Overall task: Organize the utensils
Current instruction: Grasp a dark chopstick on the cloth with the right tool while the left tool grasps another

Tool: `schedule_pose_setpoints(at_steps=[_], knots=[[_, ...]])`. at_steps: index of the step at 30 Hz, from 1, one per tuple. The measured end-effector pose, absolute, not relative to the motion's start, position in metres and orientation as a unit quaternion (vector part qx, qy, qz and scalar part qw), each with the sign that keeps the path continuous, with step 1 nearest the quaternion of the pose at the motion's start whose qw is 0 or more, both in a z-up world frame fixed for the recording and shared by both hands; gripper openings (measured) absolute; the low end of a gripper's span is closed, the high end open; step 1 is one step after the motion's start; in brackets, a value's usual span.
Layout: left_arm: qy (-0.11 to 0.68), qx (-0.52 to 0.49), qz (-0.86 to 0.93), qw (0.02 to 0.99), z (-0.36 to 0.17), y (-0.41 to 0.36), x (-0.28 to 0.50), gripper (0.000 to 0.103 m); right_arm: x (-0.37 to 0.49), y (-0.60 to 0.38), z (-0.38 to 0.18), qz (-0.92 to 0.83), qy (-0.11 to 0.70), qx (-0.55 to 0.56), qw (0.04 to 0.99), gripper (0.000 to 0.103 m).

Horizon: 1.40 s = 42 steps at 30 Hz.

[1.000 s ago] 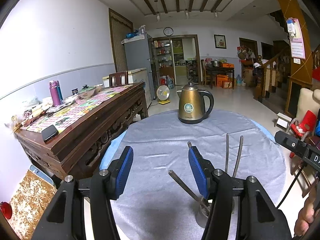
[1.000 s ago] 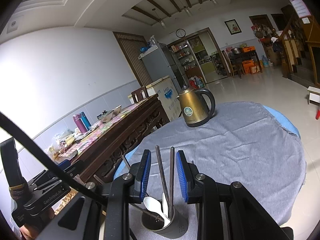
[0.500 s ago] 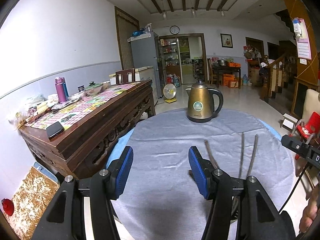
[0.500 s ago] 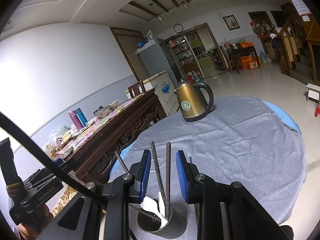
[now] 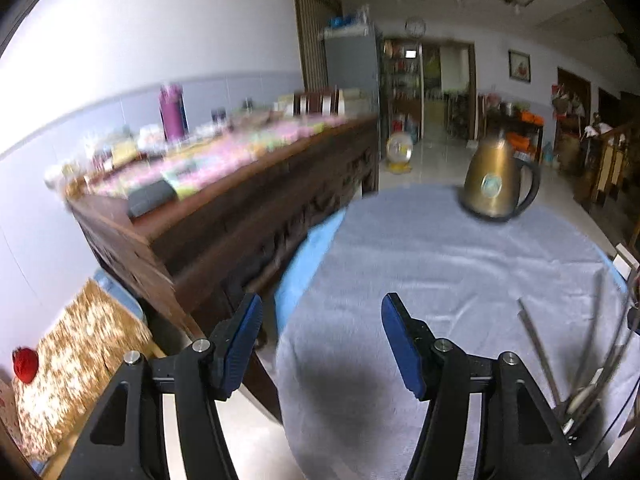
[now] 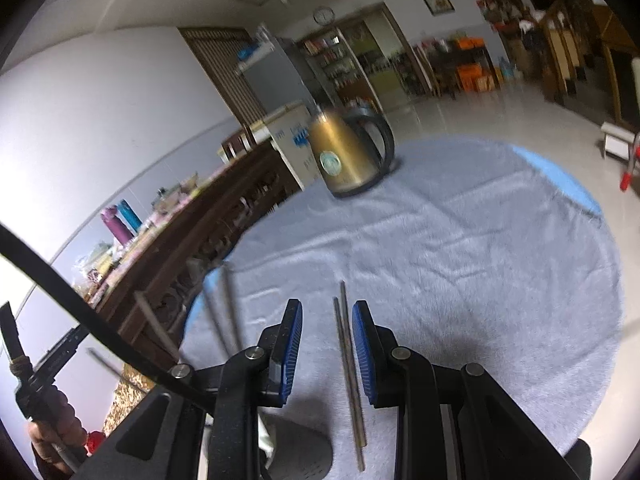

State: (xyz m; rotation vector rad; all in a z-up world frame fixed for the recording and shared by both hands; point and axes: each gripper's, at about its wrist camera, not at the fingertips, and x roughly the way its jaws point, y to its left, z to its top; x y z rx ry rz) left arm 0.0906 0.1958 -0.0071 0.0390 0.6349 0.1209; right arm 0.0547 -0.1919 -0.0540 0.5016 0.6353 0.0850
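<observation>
A round bench (image 6: 500, 280) is covered with a soft, wrinkled grey cloth over a blue layer. A brass-coloured metal kettle (image 6: 344, 156) with a black loop handle stands at its far side. In the right wrist view, two thin, straight metal chopsticks (image 6: 348, 360) are seen between the ribbed blue pads of the right hand-held gripper (image 6: 327, 354), close to the right pad; whether they are pinched cannot be told. A perforated grey metal holder (image 6: 304, 452) sits at the bench's near edge, below that gripper. The left hand-held gripper (image 5: 322, 346) is opening, nothing between its blue pads. More slender metal utensils (image 5: 576, 364) lean, blurred, in the holder at right.
</observation>
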Motion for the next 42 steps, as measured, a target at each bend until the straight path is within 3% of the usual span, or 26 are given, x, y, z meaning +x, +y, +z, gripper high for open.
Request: schedule_pose_setpoints(at_steps=[8,18,22,24,42], knots=[[0.397,0.022,0.038,0.917,-0.072,0.177,0.134,0.063,0.173,-0.195,-0.133,0.102,0.453,0.240,0.853,0.028],[0.416,0.050,0.007,0.908,-0.088,0.146,0.165,0.063,0.271,-0.161,-0.169,0.102,0.523,0.213,0.819,0.028],[0.414,0.058,-0.014,0.908,-0.086,0.130,0.179,0.063,0.285,-0.148,-0.173,0.063,0.538,0.172,0.823,0.022],[0.411,0.065,-0.028,0.909,-0.086,0.120,0.184,0.063,0.287,-0.142,-0.172,0.043,0.539,0.141,0.829,0.007],[0.519,0.069,-0.274,0.806,-0.134,-0.046,0.252,0.063,0.221,-0.243,-0.163,0.028,0.511,0.216,0.831,0.010]])
